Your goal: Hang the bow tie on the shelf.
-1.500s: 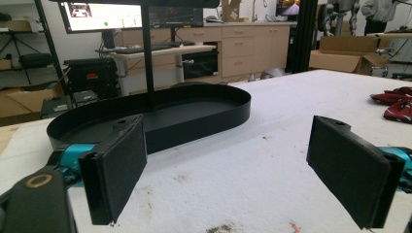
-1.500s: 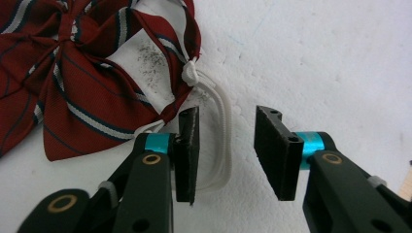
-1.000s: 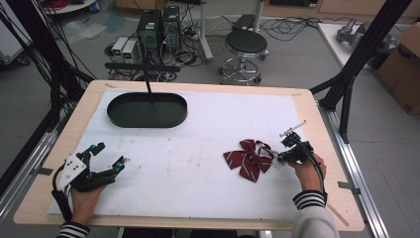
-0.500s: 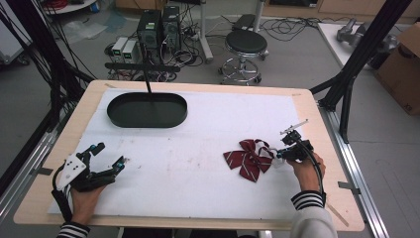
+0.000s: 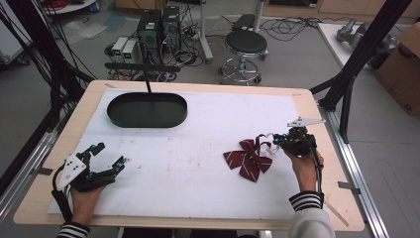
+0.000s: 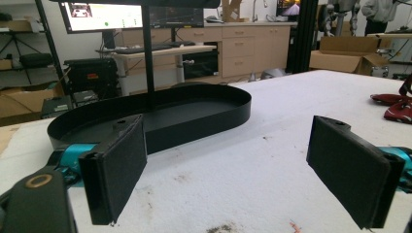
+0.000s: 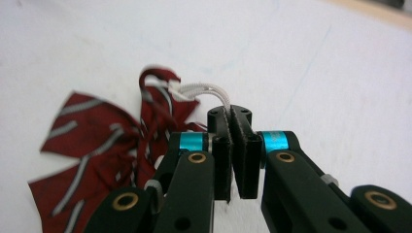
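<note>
From the high view, the right tongs (image 5: 275,142) sit near the right edge of the bench (image 5: 198,88), closed on the white elastic strap (image 5: 263,135) of a dark red striped bow tie (image 5: 247,158). The bow itself lies on the white mat (image 5: 208,124) just left of those tongs, its tails spread toward the person. The left tongs (image 5: 108,157) rest at the near left part of the mat, jaws standing wide apart with nothing between them. A black oval tray (image 5: 147,110) sits at the far left of the mat, well apart from the bow tie.

In the left gripper view, the left tongs (image 6: 243,170) gape over bare mat, the tray (image 6: 194,116) ahead of them and a bit of the bow tie (image 6: 393,104) at the right edge.

In the right gripper view, the right tongs (image 7: 236,116) are pressed together with the strap (image 7: 206,90) pinched between the pads, looping back to the bow tie (image 7: 107,141), which lies to the left.
</note>
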Action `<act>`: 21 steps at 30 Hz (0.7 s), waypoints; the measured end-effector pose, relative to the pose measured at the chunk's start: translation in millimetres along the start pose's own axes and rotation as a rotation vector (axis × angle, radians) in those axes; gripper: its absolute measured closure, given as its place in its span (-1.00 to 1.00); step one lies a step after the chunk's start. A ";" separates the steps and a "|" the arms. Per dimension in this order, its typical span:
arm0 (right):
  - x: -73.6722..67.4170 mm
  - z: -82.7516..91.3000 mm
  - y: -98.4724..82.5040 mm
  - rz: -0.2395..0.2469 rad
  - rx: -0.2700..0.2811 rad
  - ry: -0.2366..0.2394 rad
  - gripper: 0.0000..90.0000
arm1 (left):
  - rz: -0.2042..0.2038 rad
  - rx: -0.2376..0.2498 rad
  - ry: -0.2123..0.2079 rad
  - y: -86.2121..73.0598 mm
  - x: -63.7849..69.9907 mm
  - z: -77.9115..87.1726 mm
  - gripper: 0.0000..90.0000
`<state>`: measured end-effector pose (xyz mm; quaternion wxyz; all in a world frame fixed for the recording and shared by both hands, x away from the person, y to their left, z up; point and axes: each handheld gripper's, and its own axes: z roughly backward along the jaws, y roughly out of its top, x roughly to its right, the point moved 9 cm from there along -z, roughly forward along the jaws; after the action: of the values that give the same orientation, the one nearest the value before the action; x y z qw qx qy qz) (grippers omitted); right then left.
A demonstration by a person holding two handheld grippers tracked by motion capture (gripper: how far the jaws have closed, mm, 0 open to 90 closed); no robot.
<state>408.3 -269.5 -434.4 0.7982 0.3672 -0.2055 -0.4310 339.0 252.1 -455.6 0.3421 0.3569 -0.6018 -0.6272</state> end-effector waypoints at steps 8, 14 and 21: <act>-16.2 7.6 29.3 -0.002 0.197 0.023 0.94 | -0.001 0.001 0.002 0.0 0.0 -0.1 -0.67; -30.2 13.7 50.5 -0.007 0.301 0.051 0.95 | -0.004 0.001 0.004 0.1 0.1 0.0 -0.67; -48.7 14.8 74.0 0.029 0.367 0.079 0.95 | -0.004 0.002 0.004 0.1 0.1 0.0 -0.67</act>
<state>412.0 -208.2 -369.0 0.7315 0.5204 -0.2544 -0.3597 339.0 252.0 -455.4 0.3417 0.3597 -0.6009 -0.6268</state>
